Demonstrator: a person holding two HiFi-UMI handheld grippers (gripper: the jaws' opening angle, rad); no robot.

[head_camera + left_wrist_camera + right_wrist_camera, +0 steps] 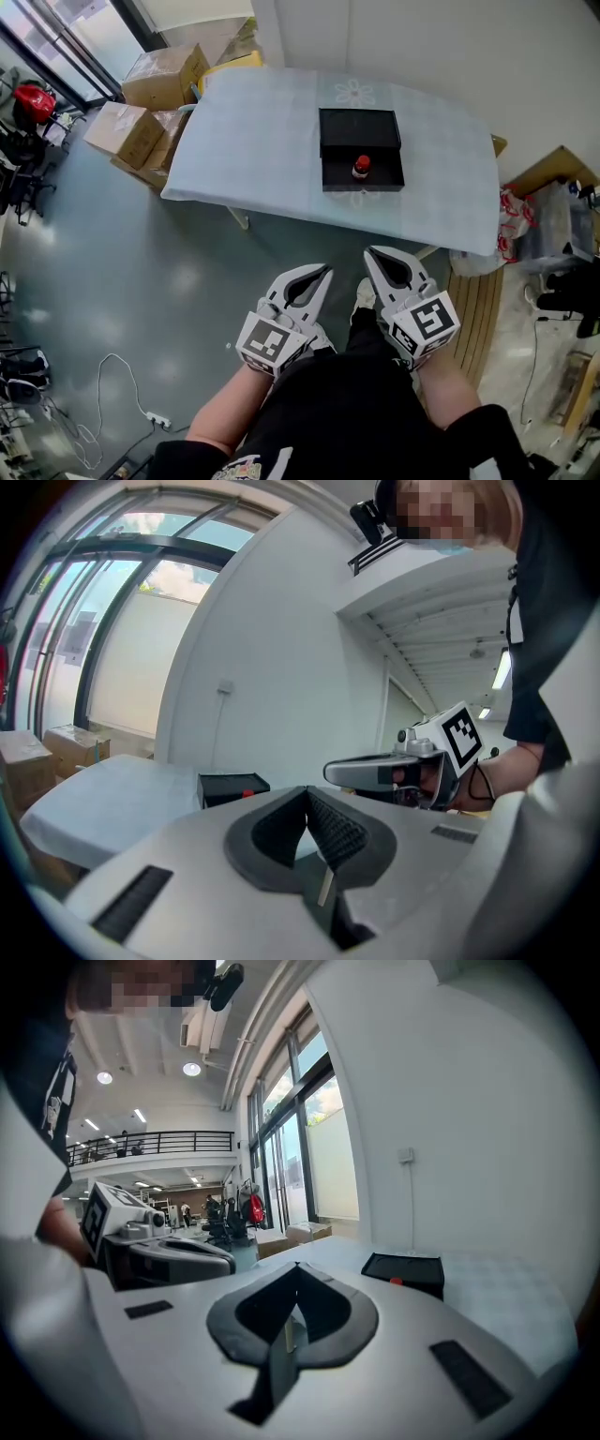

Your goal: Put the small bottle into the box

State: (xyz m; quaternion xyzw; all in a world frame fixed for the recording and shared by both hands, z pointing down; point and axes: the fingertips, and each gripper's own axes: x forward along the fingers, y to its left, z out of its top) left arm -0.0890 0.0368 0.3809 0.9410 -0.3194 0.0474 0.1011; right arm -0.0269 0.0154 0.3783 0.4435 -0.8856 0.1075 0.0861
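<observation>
On the rectangular table draped in a pale blue-white cloth (253,141), a shallow black square box (375,180) is set near the middle. A flat black lid (359,127) is laid touching its far side. The small dark bottle with a red cap (361,167) is stood upright inside the box, close to the middle of its far wall. Bare cloth is left on every side of the box, widest toward the table's left end.

A broad stretch of grey-green floor (141,300) is seen between the table's near edge and the two grippers. Brown cardboard cartons (150,103) are stacked off the left end, and pale wooden slats (473,309) are laid by the right near corner.

The white left gripper (322,272) and the white right gripper (372,253) are held low, close to the body and well short of the table. Both pairs of jaws are clenched tip to tip, with nothing caught between them.
</observation>
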